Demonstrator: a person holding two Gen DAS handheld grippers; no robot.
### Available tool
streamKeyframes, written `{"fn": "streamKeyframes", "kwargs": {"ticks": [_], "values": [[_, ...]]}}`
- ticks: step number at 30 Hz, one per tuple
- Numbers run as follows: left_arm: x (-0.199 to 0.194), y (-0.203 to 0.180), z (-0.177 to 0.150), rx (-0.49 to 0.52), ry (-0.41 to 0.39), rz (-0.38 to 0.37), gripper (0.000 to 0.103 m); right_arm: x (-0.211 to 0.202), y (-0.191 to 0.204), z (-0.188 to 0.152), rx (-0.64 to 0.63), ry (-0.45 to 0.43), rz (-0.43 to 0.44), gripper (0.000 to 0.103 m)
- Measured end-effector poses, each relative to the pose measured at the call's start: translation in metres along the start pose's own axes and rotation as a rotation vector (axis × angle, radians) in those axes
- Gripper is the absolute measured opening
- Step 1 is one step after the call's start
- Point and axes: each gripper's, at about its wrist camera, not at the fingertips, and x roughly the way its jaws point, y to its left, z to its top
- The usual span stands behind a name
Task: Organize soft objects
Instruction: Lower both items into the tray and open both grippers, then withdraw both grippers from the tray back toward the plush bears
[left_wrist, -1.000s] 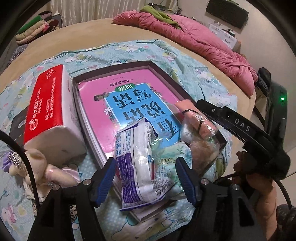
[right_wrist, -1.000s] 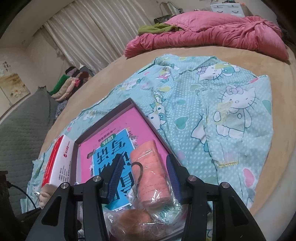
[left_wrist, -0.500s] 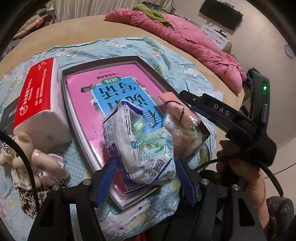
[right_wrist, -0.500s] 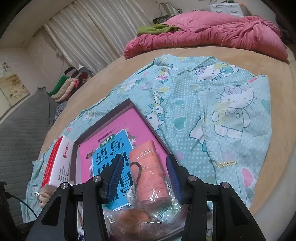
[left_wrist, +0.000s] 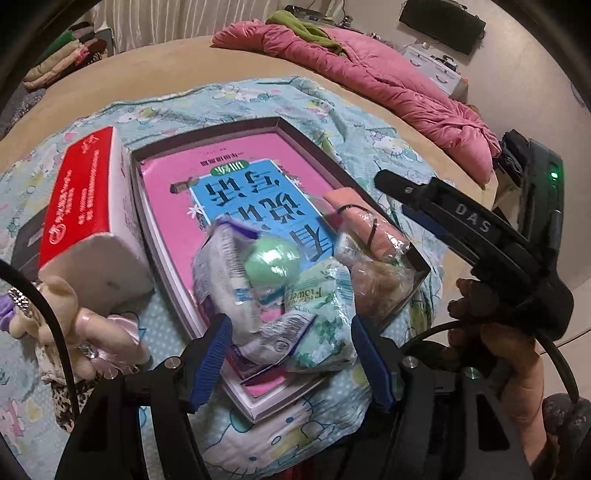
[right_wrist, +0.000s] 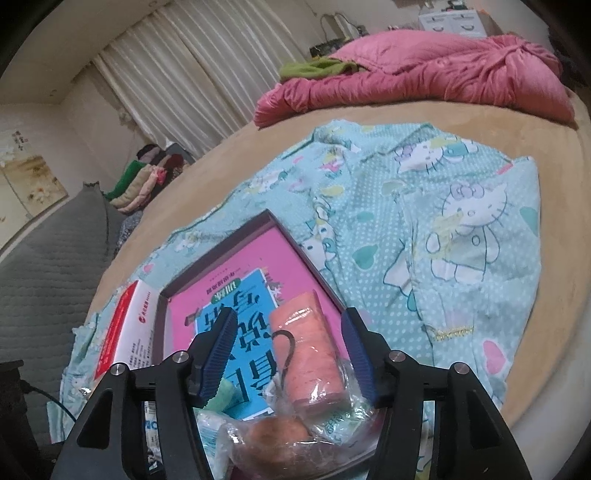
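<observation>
Dropping soft packs into the box (left_wrist: 332, 162): left gripper (left_wrist: 291, 360) loosely brackets the wipes packet (left_wrist: 266, 295), right gripper (right_wrist: 288, 350), jaws just opening, straddles the orange roll (right_wrist: 306, 354) unclamped; next, back both out.

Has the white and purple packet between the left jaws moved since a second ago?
Yes. The white and purple packet has tipped and crumpled toward the tray's near edge, exposing a green ball.

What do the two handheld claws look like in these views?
Both claws, left and right, are black frames with silver screws and ribbed blue pads. In the left view the right tool bears white "DAS" lettering, a green light and black cables.
</observation>
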Motion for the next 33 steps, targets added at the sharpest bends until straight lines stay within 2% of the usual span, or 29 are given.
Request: {"fn": "streamKeyframes", "kwargs": {"ticks": [3,13,18,28,33], "values": [[-0.006,0.001,0.000,0.002,-0.014,0.015,0.073,-0.009,0.004,0.002,-0.020,-0.048,0.004,0.073],[-0.029,0.010,0.000,-0.004,-0.068,0.057,0.075,-0.028,0.026,-0.002,-0.108,-0.105,-0.005,0.081],[-0.044,0.015,-0.002,0.006,-0.098,0.100,0.076,-0.035,0.039,-0.005,-0.152,-0.114,-0.009,0.082],[-0.068,0.033,-0.011,-0.034,-0.124,0.114,0.077,-0.060,0.071,-0.009,-0.222,-0.161,0.013,0.083],[-0.081,0.039,-0.013,-0.046,-0.150,0.126,0.082,-0.067,0.087,-0.012,-0.274,-0.179,0.004,0.083]]}}
